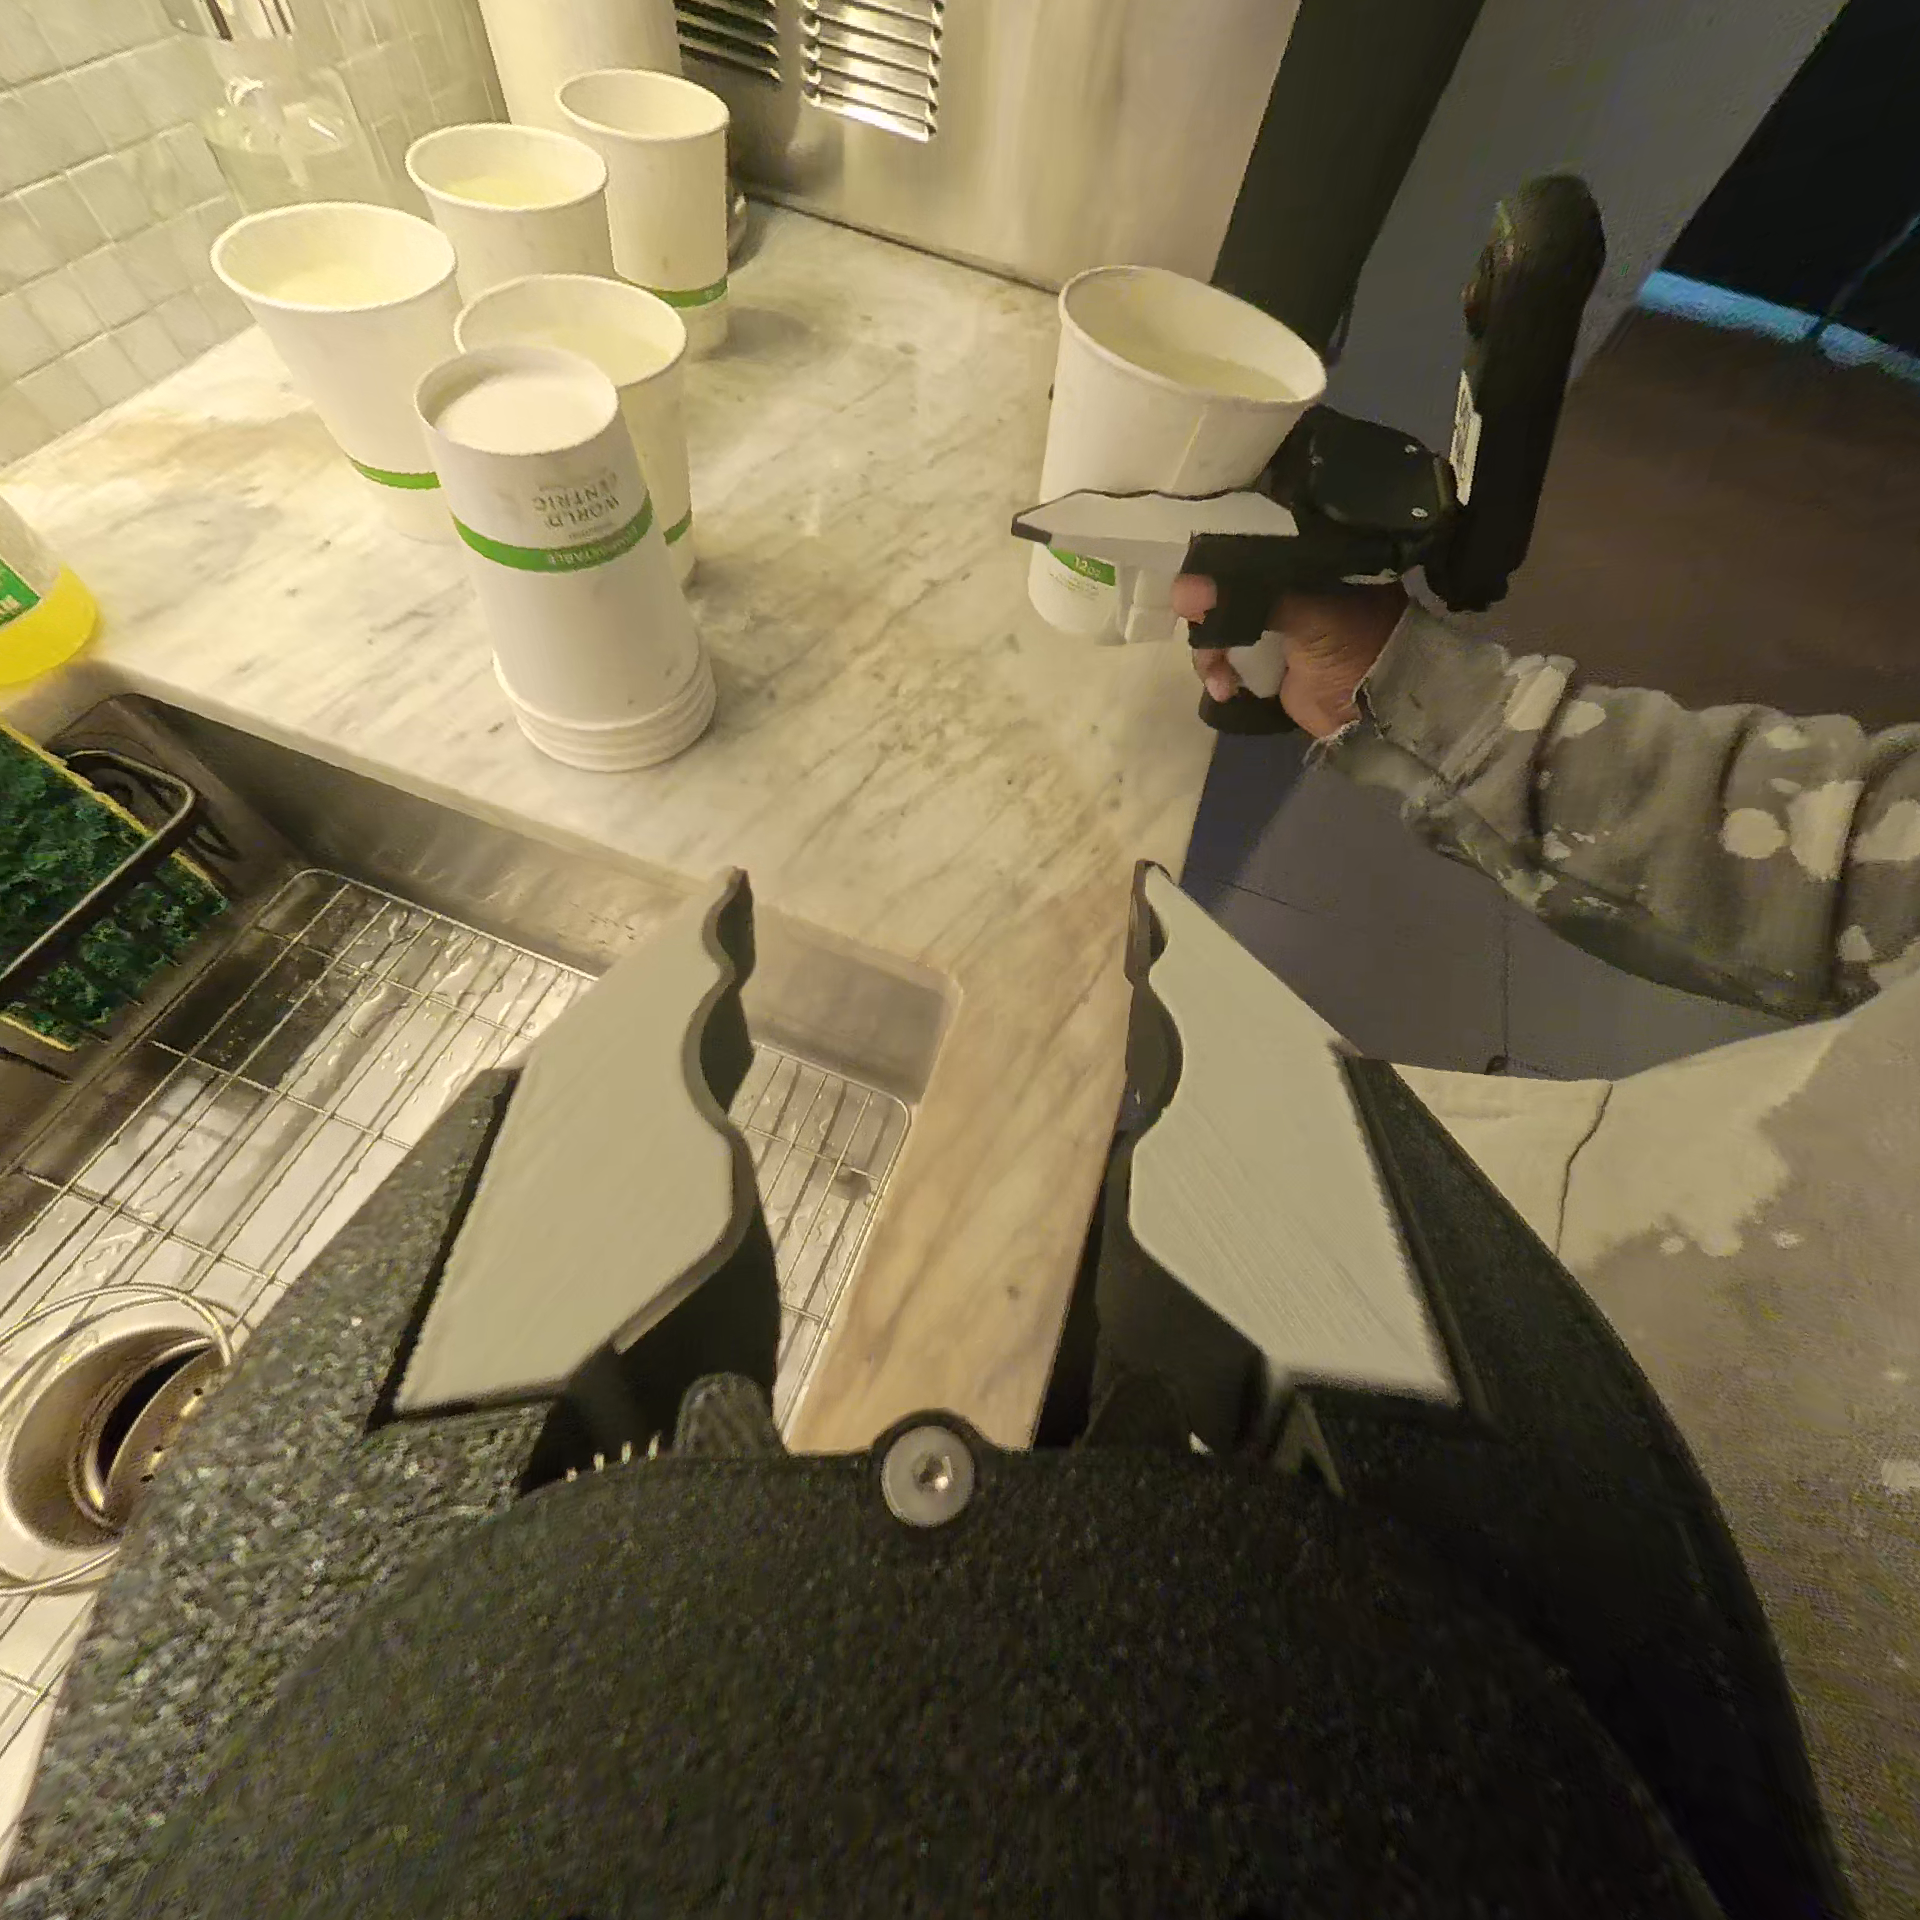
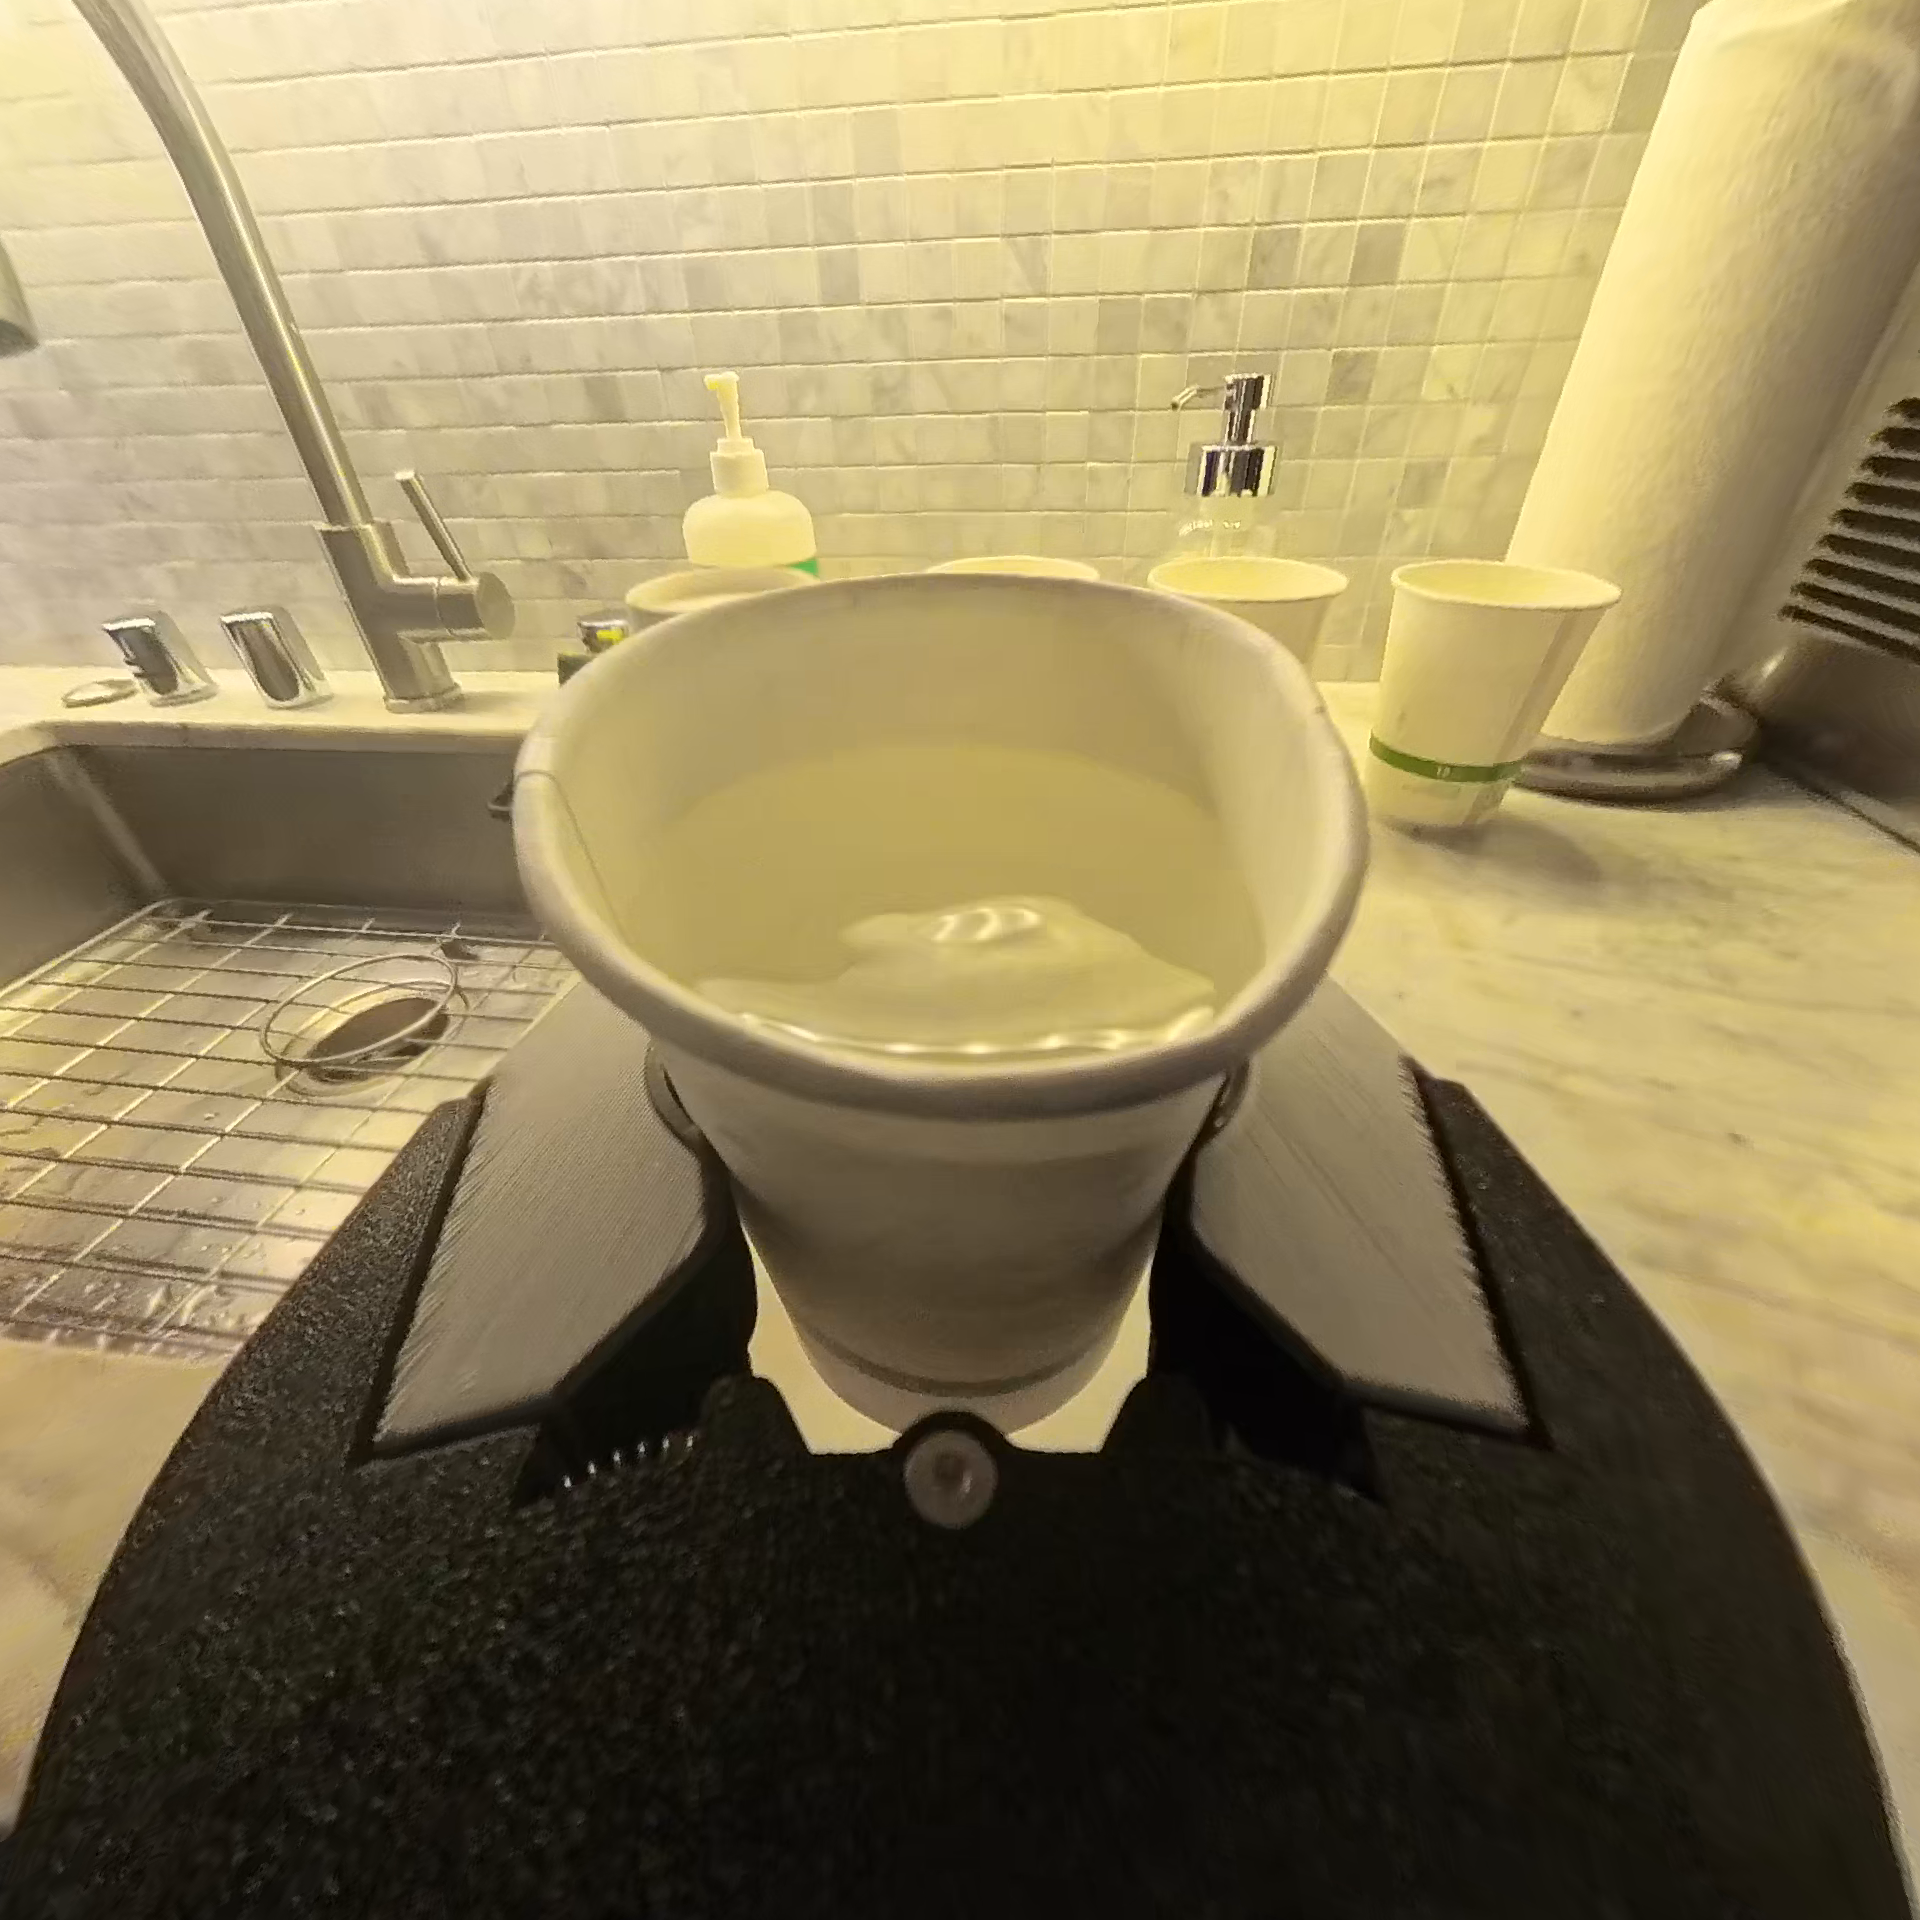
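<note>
My right gripper [image 2: 940, 1112] is shut on a white paper cup [image 2: 935, 1195] filled with pale liquid, its rim squeezed oval, held above the counter by the sink [image 2: 62, 831]. The left wrist view shows that cup [image 1: 1153, 416] and the right gripper [image 1: 1101, 540] in a person's hand at the counter's right edge. My left gripper [image 1: 940, 914] is open and empty, over the marble counter [image 1: 935, 727] beside the sink corner [image 1: 914, 997]. Several upright white cups [image 1: 343, 343] and an upside-down stack of cups [image 1: 582, 561] stand at the back left.
The sink holds a wire rack [image 1: 312, 1039] and a drain [image 1: 104, 1444]. A green sponge in a black caddy [image 1: 73, 883] and a yellow bottle [image 1: 31, 613] are at the left. A faucet [image 2: 343, 499], soap pumps [image 2: 743, 499], a cup [image 2: 1475, 696] and a paper towel roll [image 2: 1714, 364] stand at the back.
</note>
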`<control>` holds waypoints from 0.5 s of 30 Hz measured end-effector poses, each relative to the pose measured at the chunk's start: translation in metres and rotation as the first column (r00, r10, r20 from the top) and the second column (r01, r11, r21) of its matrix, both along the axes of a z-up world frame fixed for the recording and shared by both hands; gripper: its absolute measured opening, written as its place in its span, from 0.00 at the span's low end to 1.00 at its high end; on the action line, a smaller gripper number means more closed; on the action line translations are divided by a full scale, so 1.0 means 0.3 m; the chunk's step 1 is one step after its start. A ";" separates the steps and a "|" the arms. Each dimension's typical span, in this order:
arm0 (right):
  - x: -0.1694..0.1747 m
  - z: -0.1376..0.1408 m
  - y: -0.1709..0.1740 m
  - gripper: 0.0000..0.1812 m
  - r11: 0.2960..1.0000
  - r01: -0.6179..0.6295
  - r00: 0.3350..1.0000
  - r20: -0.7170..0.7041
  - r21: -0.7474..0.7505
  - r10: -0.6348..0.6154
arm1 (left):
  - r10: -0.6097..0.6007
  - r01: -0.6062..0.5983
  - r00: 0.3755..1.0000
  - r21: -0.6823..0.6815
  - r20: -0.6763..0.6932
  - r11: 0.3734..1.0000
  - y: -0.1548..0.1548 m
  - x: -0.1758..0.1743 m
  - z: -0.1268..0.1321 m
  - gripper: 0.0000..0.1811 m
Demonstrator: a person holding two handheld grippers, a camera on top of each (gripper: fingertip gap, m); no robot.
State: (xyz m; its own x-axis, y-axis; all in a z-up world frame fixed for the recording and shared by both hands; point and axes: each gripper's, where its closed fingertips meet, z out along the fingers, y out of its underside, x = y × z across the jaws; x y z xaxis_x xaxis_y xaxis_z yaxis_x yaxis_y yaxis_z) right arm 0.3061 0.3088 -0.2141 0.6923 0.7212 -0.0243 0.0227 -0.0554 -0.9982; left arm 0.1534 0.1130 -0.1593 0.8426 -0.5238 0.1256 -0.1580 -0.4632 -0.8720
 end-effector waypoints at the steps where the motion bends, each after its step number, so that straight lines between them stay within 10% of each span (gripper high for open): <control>1: -0.005 0.013 0.026 0.51 1.000 -0.011 1.000 0.004 0.001 0.011 | 0.011 -0.011 1.000 0.003 0.003 1.000 0.008 -0.002 0.008 0.40; 15: -0.128 0.020 0.380 0.51 0.985 -0.168 0.986 0.018 -0.034 0.168 | 0.188 -0.188 0.982 0.025 0.023 0.982 0.138 -0.034 0.076 0.39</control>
